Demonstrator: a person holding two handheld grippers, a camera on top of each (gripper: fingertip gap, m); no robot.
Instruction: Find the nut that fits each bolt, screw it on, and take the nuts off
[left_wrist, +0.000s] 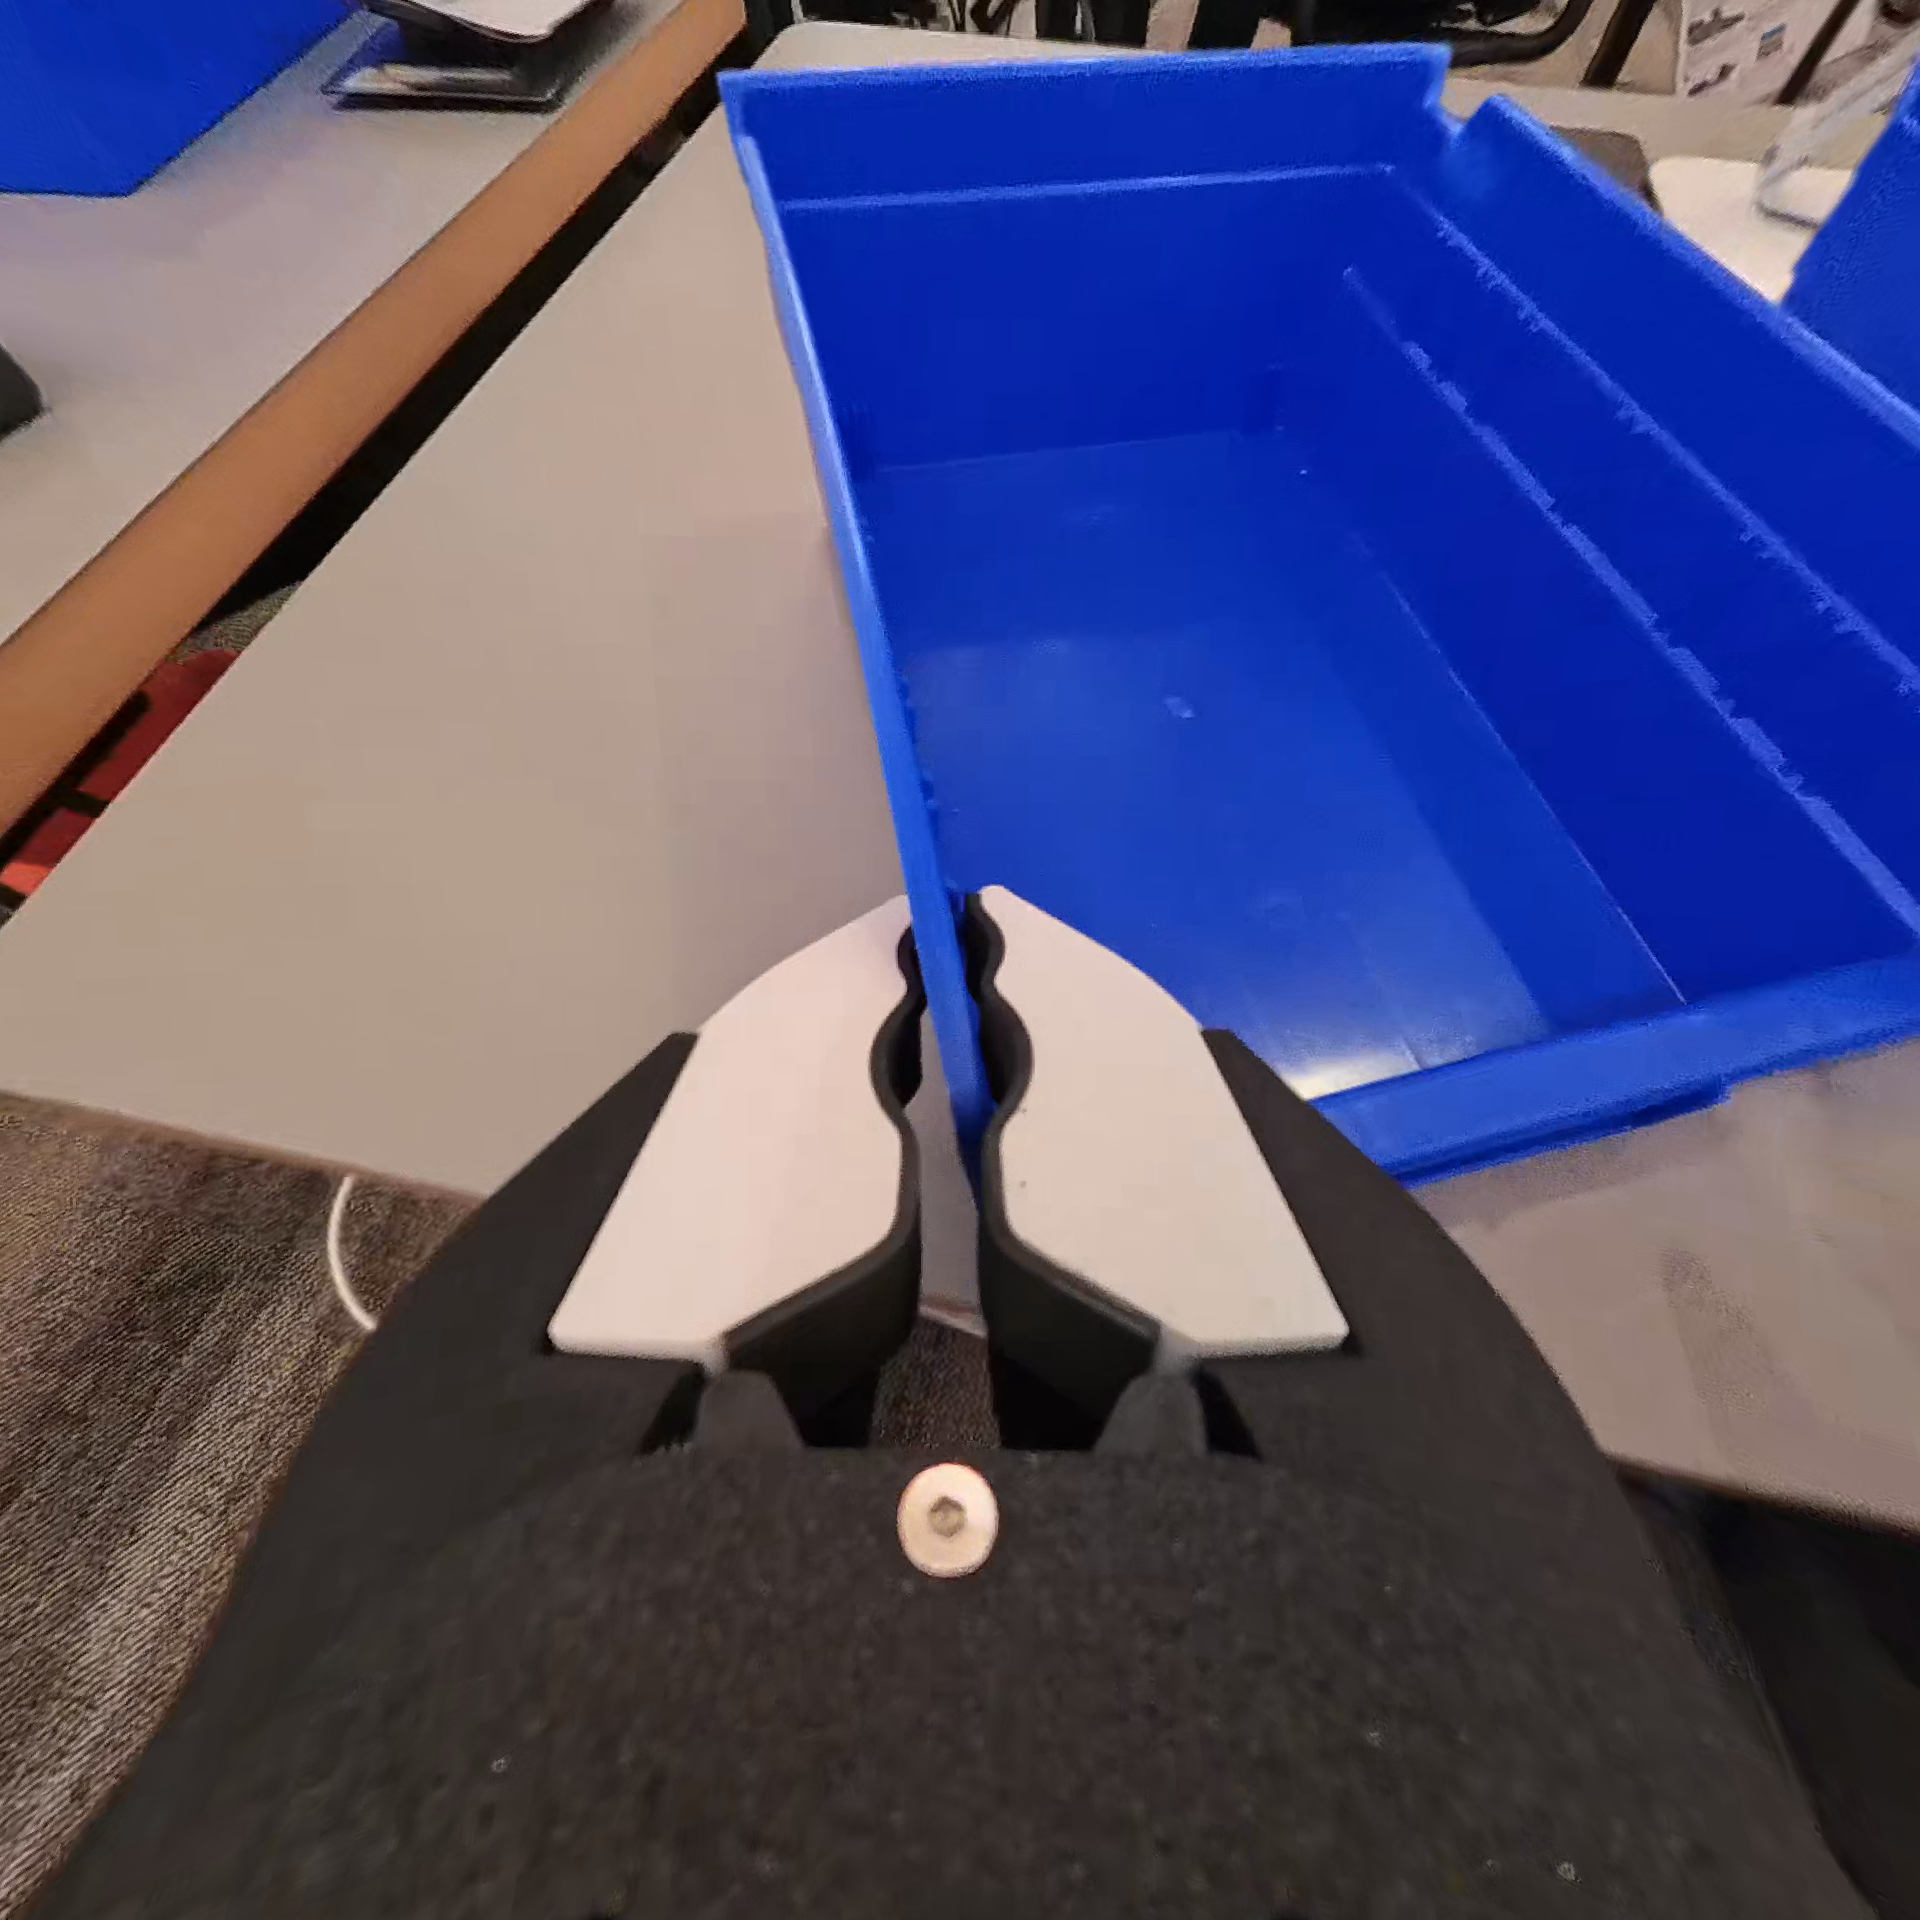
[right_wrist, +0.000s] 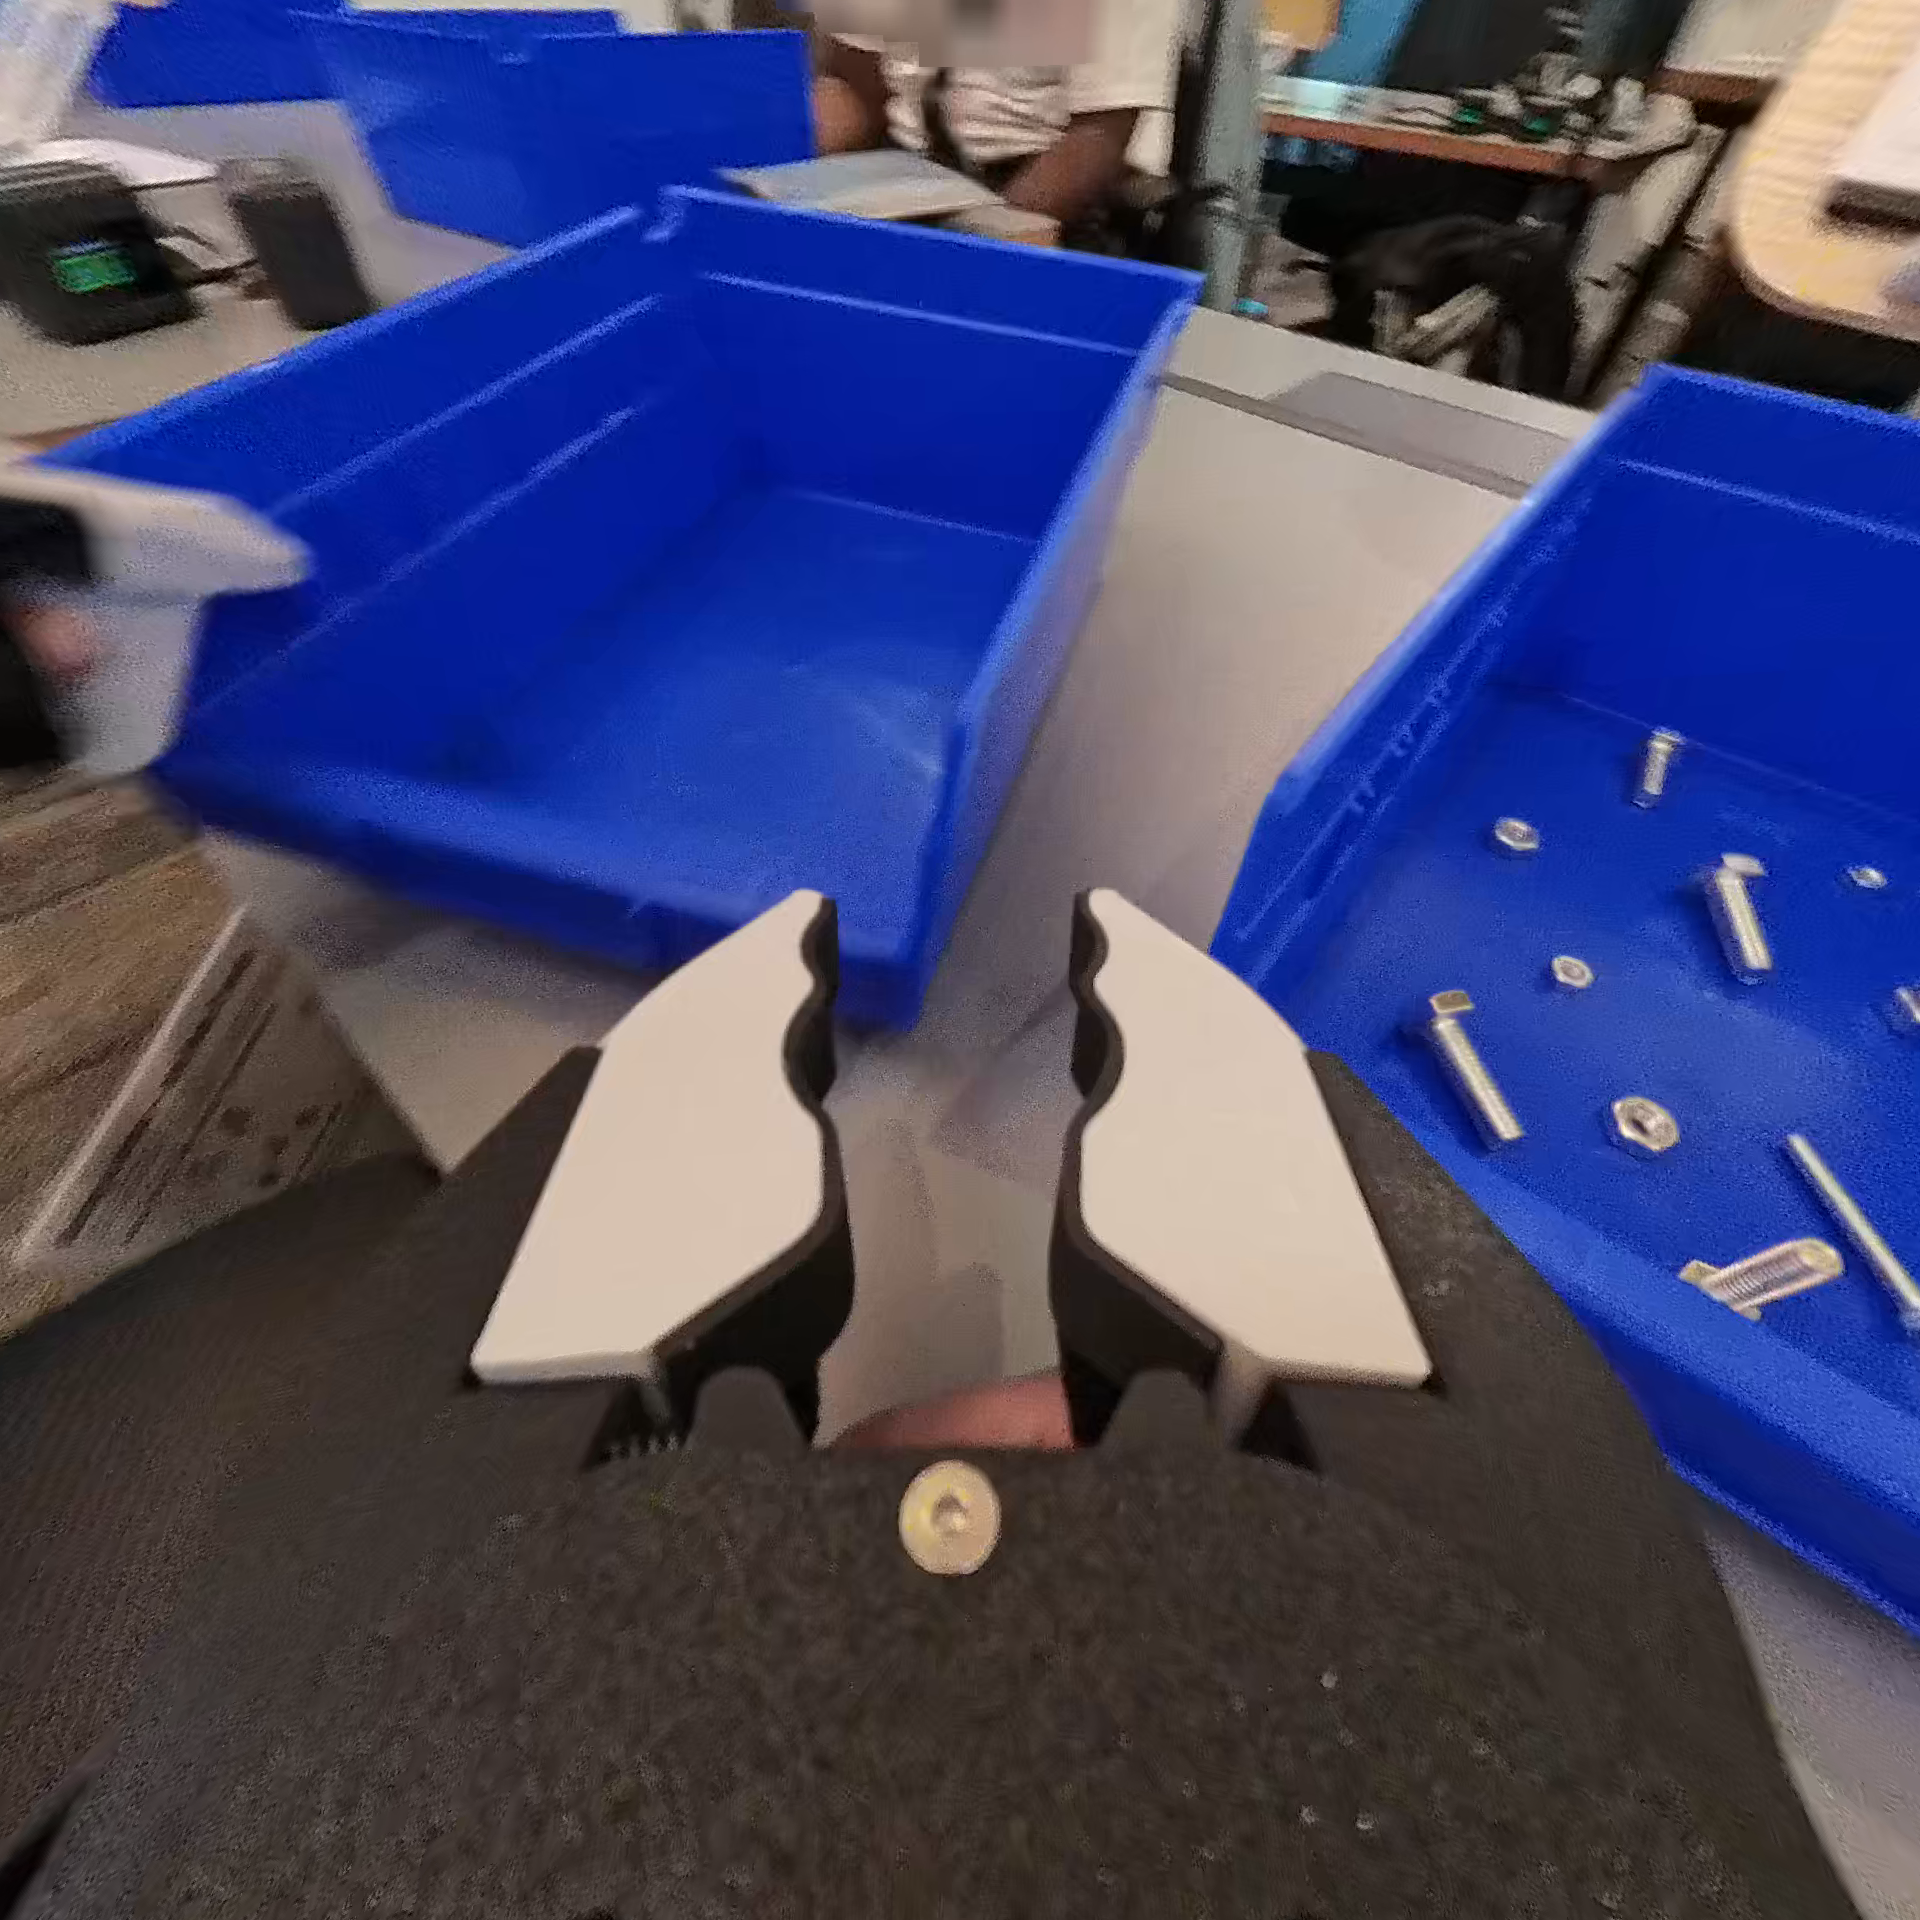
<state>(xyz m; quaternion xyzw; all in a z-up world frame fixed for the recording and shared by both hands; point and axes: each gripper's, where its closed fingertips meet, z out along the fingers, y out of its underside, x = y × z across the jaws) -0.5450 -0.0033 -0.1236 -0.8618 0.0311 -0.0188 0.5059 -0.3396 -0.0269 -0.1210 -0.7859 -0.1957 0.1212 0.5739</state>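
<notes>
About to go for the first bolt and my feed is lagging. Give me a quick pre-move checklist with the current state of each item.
1. Right hand-held gripper free and open: ok, nothing sits between its fingers.
2. Left hand-held gripper free: not ok, it is shut on the side wall of the empty blue bin.
3. Bolts and nuts in sight: ok, they lie loose in the parts bin to the right, for example a bolt and a nut.
4. Any nut already on a bolt: cannot tell, the view is blurred.
5. Path to the parts bin: ok, only bare table lies between.
</notes>
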